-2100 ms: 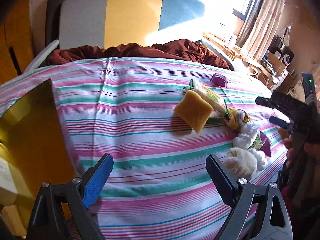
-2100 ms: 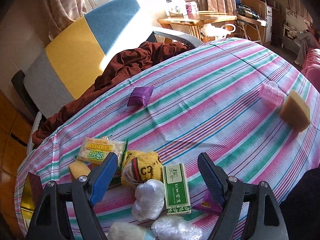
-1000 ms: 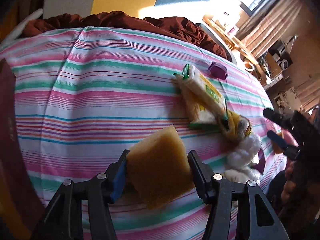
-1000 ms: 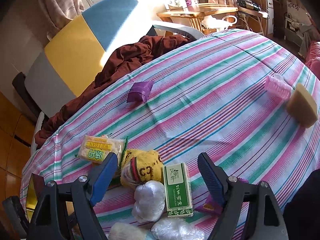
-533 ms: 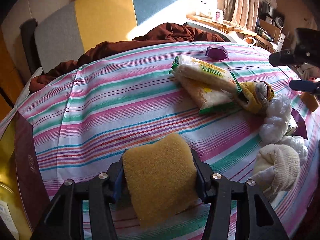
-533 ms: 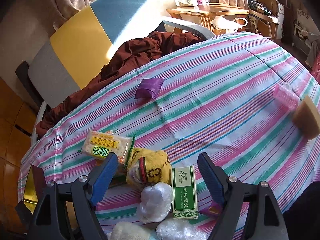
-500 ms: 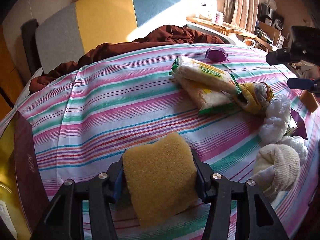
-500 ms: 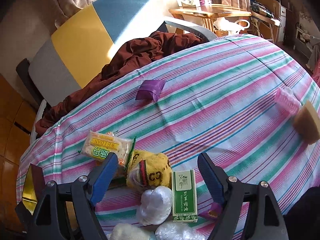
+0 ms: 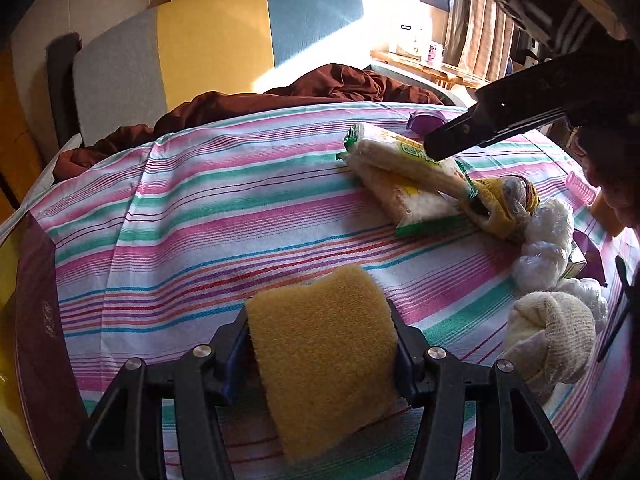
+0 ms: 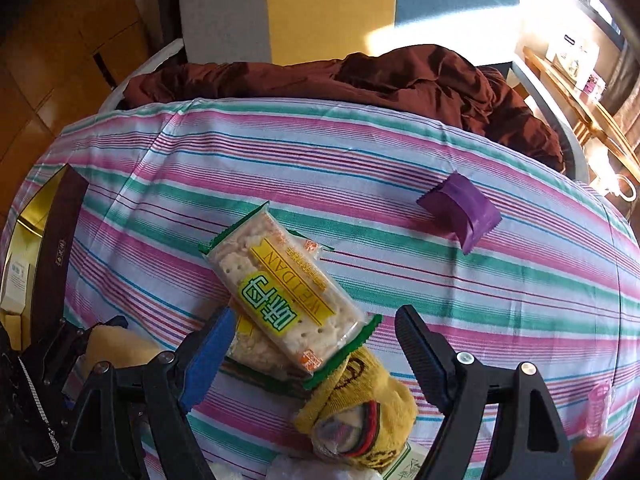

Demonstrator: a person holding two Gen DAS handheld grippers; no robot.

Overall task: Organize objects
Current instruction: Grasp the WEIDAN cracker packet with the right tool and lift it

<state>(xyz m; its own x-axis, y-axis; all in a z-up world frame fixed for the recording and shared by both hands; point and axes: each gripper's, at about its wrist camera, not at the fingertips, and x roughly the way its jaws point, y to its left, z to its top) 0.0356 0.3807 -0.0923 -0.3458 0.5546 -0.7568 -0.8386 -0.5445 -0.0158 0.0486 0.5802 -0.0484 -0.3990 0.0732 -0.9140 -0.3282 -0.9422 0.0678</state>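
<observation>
A yellow sponge (image 9: 324,356) sits clamped between the two fingers of the left gripper (image 9: 320,354), held just above the near edge of a table covered in a pink, green and white striped cloth (image 9: 224,208). The pads press its left and right sides, and most of its soft body sticks out above and below them. The left jaws have just eased slightly wider while the sponge stays between them.

To the left, at the table's edge, stands an open box with a gold lining and a dark maroon wall (image 9: 38,320), probably where things are meant to go.

Farther off and to the right lies a heap: two cracker packets (image 10: 280,292) stacked crosswise, a rolled yellow sock (image 10: 360,408) touching them, white plastic bundles (image 9: 546,240) and a cream sock (image 9: 552,336). A purple wrapper (image 10: 460,208) lies apart, farther back.

The right gripper (image 10: 310,340) hangs over the top cracker packet with its jaws spread wide and empty, one finger on each side of the packet's near end.

Risks, as judged: the sponge is springy, so a loosening grip could let it slip out before it reaches the box. The right fingers could also catch the lower packet or the sock and drag the heap. Crackers may break under a hard squeeze.
</observation>
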